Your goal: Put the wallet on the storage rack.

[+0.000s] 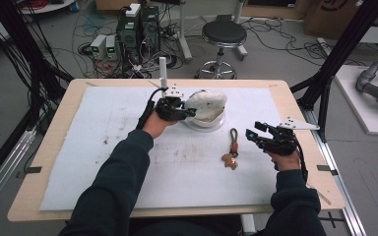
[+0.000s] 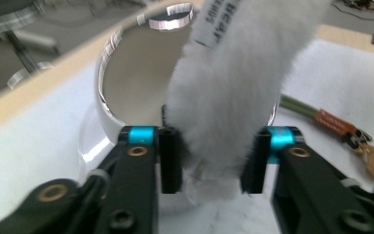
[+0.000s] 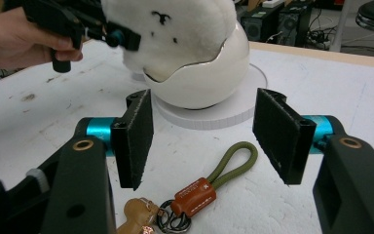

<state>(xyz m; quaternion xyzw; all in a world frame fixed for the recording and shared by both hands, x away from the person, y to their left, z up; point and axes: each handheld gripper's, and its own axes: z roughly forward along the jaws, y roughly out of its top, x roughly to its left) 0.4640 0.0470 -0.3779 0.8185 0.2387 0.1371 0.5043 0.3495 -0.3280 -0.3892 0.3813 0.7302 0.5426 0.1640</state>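
Nearest my right side, my right claw (image 1: 257,132) hovers over the white mat (image 1: 128,162) with its jaws spread wide and nothing between them. Just ahead of it on the mat lies a keychain (image 3: 195,195): an olive cord loop (image 3: 233,163), a brown leather tab, metal rings and a small tan figure (image 1: 230,161), all lying flat and untouched. From the right claw view the keychain sits below and between the open pads (image 3: 135,139).

Farther across the tabletop (image 1: 54,142), my left claw (image 1: 189,113) is closed on a white plush toy (image 1: 207,102), its pads pinching the fluffy fabric from both sides. The plush rests in a glossy white egg-shaped bowl (image 3: 199,80) that stands on a round white base (image 3: 214,114) near the middle of the mat. A fabric label with printed letters hangs from the plush in the left claw view.

Beyond the tabletop's far edge, a black stool (image 1: 223,34) and computer towers (image 1: 138,27) stand on the floor among loose cables.
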